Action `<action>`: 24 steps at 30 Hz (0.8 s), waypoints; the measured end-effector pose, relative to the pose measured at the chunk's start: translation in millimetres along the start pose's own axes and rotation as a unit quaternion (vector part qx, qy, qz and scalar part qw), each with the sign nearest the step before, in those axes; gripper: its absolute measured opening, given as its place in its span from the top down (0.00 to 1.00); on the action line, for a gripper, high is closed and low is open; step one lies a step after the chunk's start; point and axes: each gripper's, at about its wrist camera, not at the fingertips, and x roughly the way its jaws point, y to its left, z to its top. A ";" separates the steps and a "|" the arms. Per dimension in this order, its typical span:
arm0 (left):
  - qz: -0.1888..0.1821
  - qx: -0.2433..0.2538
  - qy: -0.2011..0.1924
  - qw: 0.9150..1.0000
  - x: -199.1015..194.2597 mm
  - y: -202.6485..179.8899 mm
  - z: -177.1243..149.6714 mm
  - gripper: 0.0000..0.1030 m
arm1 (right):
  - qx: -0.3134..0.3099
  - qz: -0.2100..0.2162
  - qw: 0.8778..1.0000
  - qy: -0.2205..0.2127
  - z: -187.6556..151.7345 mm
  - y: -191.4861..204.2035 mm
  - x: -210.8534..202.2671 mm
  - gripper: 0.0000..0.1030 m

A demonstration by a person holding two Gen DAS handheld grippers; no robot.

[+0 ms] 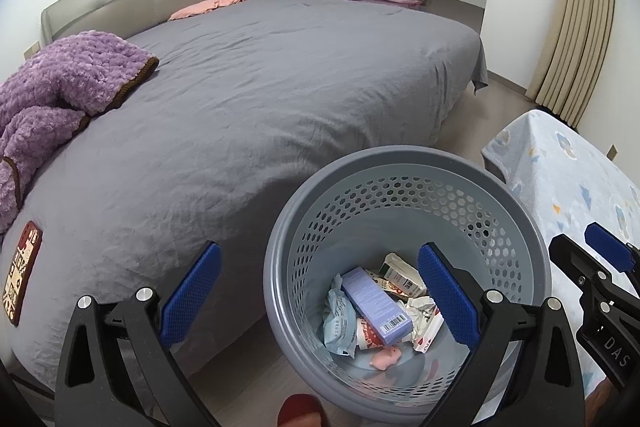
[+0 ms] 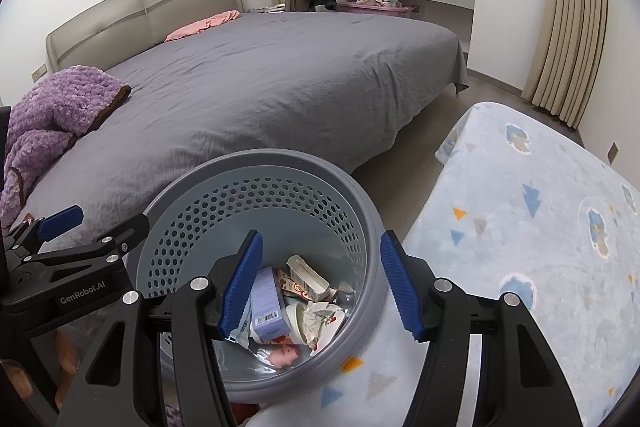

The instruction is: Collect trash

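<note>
A grey perforated basket [image 1: 400, 157] [image 2: 260, 159] stands on the floor between the bed and a low covered surface. Inside lie a lilac box [image 1: 376, 305] [image 2: 268, 303], a milk carton [image 1: 400, 275] [image 2: 308, 275], a pale blue wrapper [image 1: 340, 327], crumpled white paper [image 2: 320, 315] and a small pink pig toy [image 1: 386, 357] [image 2: 286, 354]. My left gripper [image 1: 320, 251] hangs wide open at the basket's left rim, holding nothing. My right gripper [image 2: 320, 235] is open above the basket's mouth, with nothing between its fingers. A red-brown patterned packet [image 1: 20, 275] lies on the bed's near left edge.
The bed with a grey cover [image 1: 260, 87] fills the left and middle, with a purple fleece blanket [image 1: 60, 79] on it. A pale blue patterned cover [image 2: 540, 227] drapes the surface on the right. A red slipper [image 1: 300, 411] sits on the floor before the basket.
</note>
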 end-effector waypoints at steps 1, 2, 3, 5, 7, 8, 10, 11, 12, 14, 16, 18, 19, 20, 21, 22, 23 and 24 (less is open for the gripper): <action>0.000 0.000 0.000 1.000 0.3 0.0 0.0 0.06 | 0.000 0.000 1.000 0.000 0.0 0.0 -0.4 0.43; 0.000 0.000 0.001 1.000 0.4 -0.3 -0.1 0.06 | 0.000 -0.001 1.000 -0.001 0.0 0.2 -0.8 0.43; 0.000 0.000 0.001 1.000 0.3 0.1 0.1 0.06 | 0.000 -0.001 1.000 -0.002 -0.1 0.2 -1.0 0.43; 0.000 0.000 0.001 1.000 -0.2 0.1 0.2 0.06 | 0.000 -0.001 1.000 -0.002 -0.2 0.4 -1.3 0.43; -0.001 0.001 0.000 1.000 -0.6 0.0 0.1 0.06 | 0.000 -0.001 1.000 -0.002 -0.2 0.4 -1.3 0.43; 0.000 0.003 -0.001 1.000 -1.1 -0.3 0.0 0.06 | -0.001 -0.001 1.000 -0.002 -0.2 0.4 -1.3 0.43; 0.001 0.006 -0.002 1.000 -1.5 -1.6 -0.3 0.06 | 0.000 -0.001 1.000 -0.002 -0.2 0.3 -1.2 0.43; 0.002 0.007 -0.002 1.000 -1.8 -2.1 -0.3 0.06 | 0.000 0.000 1.000 -0.001 -0.5 0.6 -1.6 0.43; 0.002 0.007 -0.002 1.000 -1.8 -2.6 0.0 0.06 | 0.000 0.000 1.000 -0.002 -0.6 0.9 -1.6 0.43; 0.001 0.007 -0.003 1.000 -2.0 -3.1 0.0 0.06 | 0.000 -0.001 1.000 -0.002 -0.6 0.9 -1.5 0.42; 0.001 0.008 -0.003 1.000 -1.9 -3.1 -0.2 0.06 | 0.000 -0.001 1.000 -0.001 -0.7 1.0 -1.5 0.42; 0.000 0.008 -0.002 1.000 -1.7 -3.1 -0.3 0.06 | 0.000 0.000 1.000 -0.001 -0.7 1.0 -1.5 0.42; 0.000 0.007 -0.001 1.000 -1.6 -2.9 -0.2 0.06 | 0.000 -0.001 1.000 -0.001 -0.7 1.0 -1.5 0.42; 0.000 0.008 -0.002 1.000 -1.8 -3.2 -0.3 0.06 | 0.000 0.000 1.000 -0.002 -0.7 0.9 -1.6 0.42; 0.000 0.008 -0.002 1.000 -1.8 -3.2 -0.3 0.06 | 0.000 -0.001 1.000 -0.002 -0.7 0.9 -1.5 0.42; -0.002 0.008 -0.001 1.000 -1.8 -3.2 -0.4 0.06 | 0.000 -0.001 1.000 -0.002 -0.7 0.8 -1.6 0.42; -0.004 0.008 -0.001 1.000 -1.9 -3.4 -0.4 0.06 | 0.000 0.000 1.000 -0.001 -0.7 0.9 -1.5 0.42; -0.005 0.007 -0.001 1.000 -2.2 -3.5 -0.6 0.06 | 0.000 -0.001 1.000 -0.002 -0.7 1.0 -1.6 0.42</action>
